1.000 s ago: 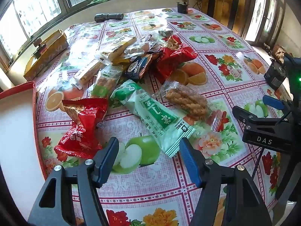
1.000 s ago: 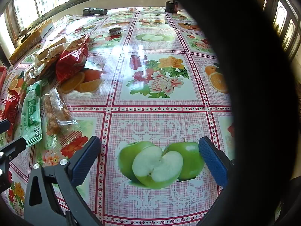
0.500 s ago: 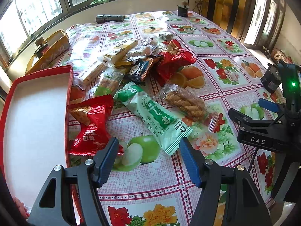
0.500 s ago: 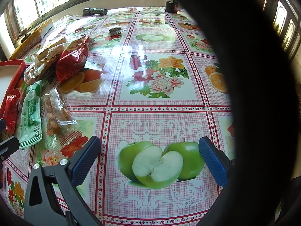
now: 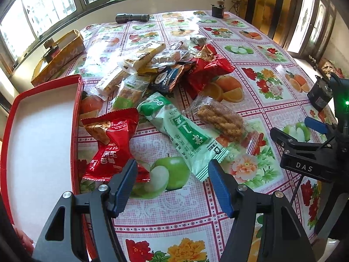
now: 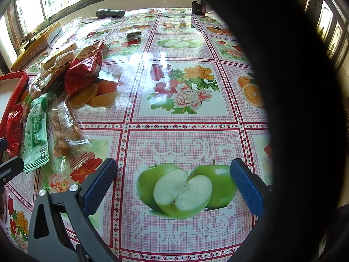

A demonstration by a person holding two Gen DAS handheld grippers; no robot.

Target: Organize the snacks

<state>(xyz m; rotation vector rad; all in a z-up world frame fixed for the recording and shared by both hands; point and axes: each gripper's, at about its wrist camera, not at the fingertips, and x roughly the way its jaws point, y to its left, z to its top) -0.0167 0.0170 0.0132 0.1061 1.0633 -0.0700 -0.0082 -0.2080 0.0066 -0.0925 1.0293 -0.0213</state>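
While hand-held grippers stay put, red tray [image 5: 76,118] slid nearer — beside red packet [image 5: 113,144].

Snack count from my feeds

I count two red packets [image 5: 113,139] [image 5: 207,69]; one green packet [image 5: 185,135]; one clear twist-snack bag [image 5: 220,118]; one dark packet [image 5: 168,79]; one red tray [image 5: 76,109]; one torch [image 5: 132,18]; further wrappers overlap, uncountable.

home dining room: floral oilcloth table [image 5: 250,43], windows [image 5: 50,6].
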